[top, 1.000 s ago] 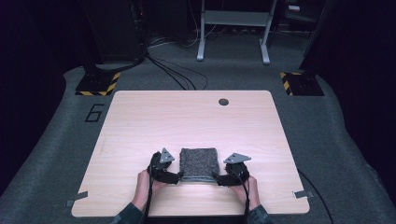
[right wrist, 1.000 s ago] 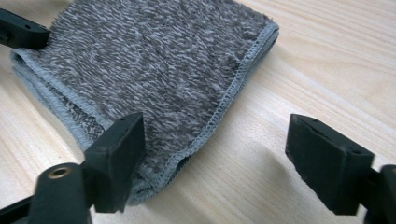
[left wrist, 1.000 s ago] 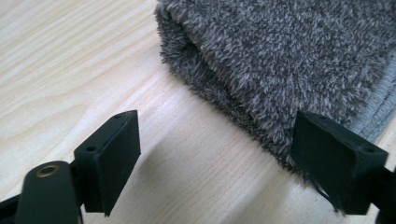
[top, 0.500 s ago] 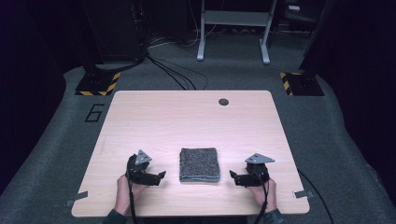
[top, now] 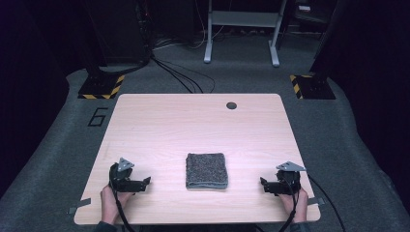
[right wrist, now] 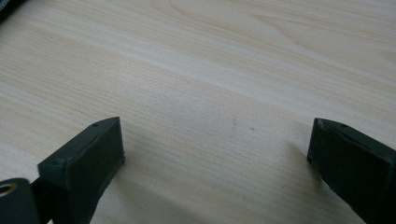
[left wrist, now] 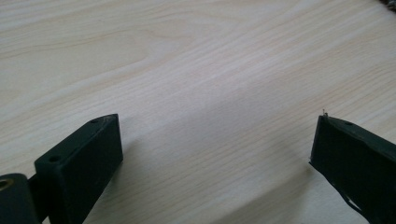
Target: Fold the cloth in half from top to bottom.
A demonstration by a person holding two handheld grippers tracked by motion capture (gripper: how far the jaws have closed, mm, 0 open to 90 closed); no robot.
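**Folded cloth lay alone as both grippers drew clear**

High view showed the grey cloth [top: 206, 170] folded into a neat square, lying flat on the near half of the table [top: 193, 121]. The left gripper [top: 143, 182] sat well to the left of the cloth and the right gripper [top: 264, 184] well to its right, each resting low near the table's front edge in a hand, neither touching the cloth. Judged from that, the folding looked finished, with little or nothing left but to withdraw.

Left gripper view gave what the high view could not: the two black jaws stood wide apart, having just been opening, with bare wood grain between them. A dark fleck at the top right corner may have been the cloth's edge.

Right gripper view showed the same, its jaws spread wide after just opening, nothing between them, and a dark sliver at the top left corner, too small to identify.
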